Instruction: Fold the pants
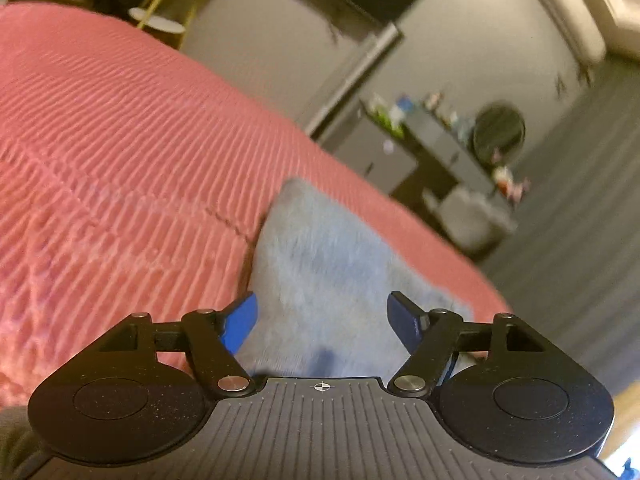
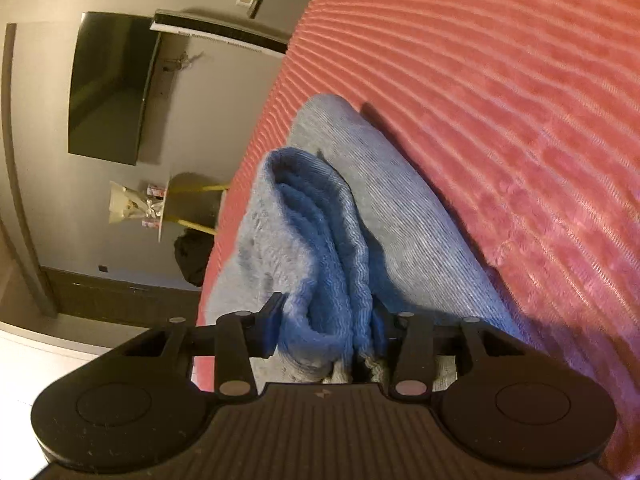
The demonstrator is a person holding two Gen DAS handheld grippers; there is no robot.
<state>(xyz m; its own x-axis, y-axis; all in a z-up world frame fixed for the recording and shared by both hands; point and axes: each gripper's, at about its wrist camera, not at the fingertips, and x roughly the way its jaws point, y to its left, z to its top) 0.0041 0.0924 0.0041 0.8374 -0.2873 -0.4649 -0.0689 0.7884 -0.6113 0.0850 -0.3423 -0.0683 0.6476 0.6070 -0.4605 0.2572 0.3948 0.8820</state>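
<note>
Fold step in hand: right gripper [image 2: 325, 326] clenched on a bunched layer of blue pants [image 2: 320, 240] near the bedspread [image 2: 500, 120] edge. Left gripper [image 1: 322, 316] released, jaws spread above the cloth. Next move likely calls for laying the bunch flat.

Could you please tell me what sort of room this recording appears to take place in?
Most likely a bedroom, perhaps in a hotel. The blue pants lie on a bed under a ribbed pink bedspread, a dark wall-mounted television faces it, and a cluttered dresser stands against the wall.
</note>
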